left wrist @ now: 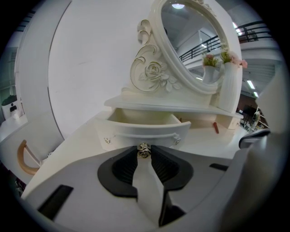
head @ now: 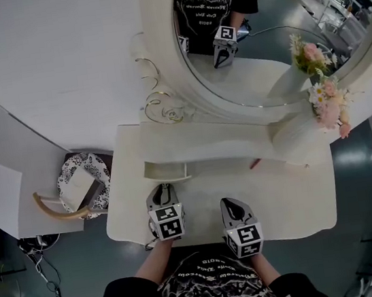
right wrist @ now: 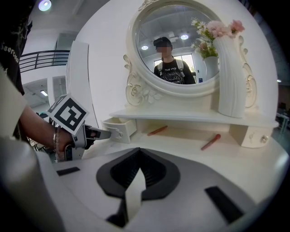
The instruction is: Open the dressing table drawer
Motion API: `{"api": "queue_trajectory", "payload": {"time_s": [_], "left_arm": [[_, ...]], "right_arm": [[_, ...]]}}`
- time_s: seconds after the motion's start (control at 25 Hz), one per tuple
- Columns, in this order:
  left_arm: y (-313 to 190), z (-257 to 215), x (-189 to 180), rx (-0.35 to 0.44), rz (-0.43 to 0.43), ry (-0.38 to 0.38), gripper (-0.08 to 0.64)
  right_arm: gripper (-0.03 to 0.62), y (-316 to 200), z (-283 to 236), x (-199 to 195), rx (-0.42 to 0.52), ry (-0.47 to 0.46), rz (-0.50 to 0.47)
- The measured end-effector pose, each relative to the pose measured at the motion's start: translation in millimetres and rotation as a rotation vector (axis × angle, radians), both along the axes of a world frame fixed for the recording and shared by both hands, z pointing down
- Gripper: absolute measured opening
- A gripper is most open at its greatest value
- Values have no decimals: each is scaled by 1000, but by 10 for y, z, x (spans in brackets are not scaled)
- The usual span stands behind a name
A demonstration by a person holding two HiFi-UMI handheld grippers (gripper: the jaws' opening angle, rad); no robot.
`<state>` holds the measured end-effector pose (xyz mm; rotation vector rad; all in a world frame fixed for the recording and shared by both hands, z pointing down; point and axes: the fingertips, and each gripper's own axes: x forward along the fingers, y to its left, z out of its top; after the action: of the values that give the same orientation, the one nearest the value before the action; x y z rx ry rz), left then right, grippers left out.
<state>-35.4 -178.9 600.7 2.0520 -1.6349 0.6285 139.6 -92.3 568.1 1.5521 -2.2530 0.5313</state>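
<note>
Open drawer juts from under the shelf over the left of the tabletop. The left gripper, clamped on the knob, blocks its front. Right of the drawer the tabletop is bare up to the shelf, except a red stick in the open and a second red stick under the shelf. The vase fills the shelf's right end. The mirror closes the back.
</note>
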Motion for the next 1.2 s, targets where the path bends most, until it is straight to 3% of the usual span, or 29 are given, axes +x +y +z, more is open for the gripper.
{"api": "queue_trajectory", "payload": {"time_s": [0.88,1.12,1.2], "left_arm": [[16,0,-9,24,-26,7,104],[40,35,-14,2,-40,80,105],[80,55,-29,-16,-49,118,134]], "right_arm": [[9,27,19,-17,-9,11,-12],[9,24,28,-27,-14,11,-13],[9,31,34,-25,-17,11,-11]]}}
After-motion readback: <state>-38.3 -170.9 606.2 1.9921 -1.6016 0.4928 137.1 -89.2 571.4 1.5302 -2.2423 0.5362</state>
